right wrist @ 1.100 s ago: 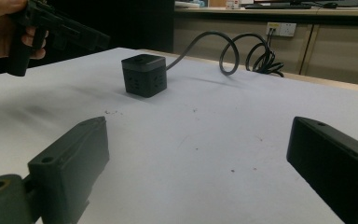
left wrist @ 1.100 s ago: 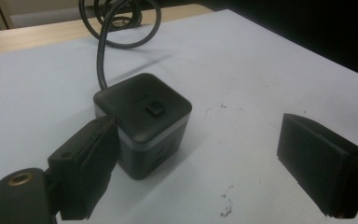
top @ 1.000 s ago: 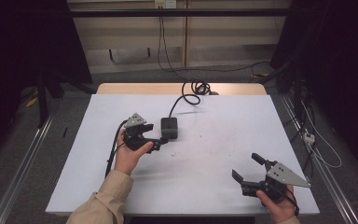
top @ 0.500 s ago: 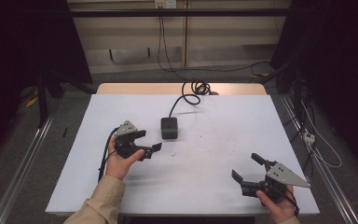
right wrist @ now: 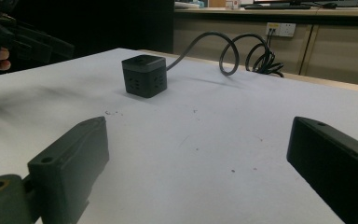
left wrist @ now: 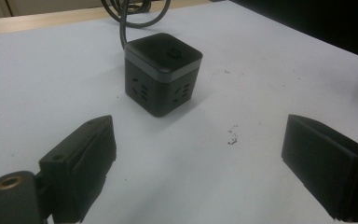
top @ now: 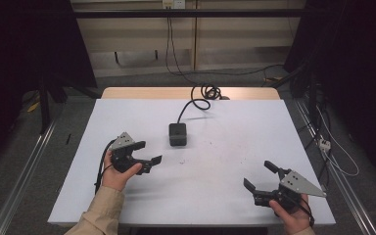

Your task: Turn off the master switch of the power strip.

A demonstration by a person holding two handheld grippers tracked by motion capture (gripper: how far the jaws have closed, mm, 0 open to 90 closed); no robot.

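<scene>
The setting was a lab recording bay: a white table (top: 225, 196) stood between floor rails (top: 24, 166), dark curtains hung left and right, and cables (top: 176, 54) trailed at the far wall.

left gripper (top: 147, 153): jaws wide apart, holding nothing, aimed toward 2 o'clock (sleeved forearm behind it) | right gripper (top: 259, 178): jaws wide apart, holding nothing, aimed toward 10 o'clock

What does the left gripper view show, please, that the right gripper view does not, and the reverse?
Left gripper view alone: the square button on top of the black socket cube, seen from above. Right gripper view alone: the cube's cable looping back to a coil, a wall outlet, and the left gripper at the far left. Both share the cube standing on the white table beyond open jaws.
</scene>
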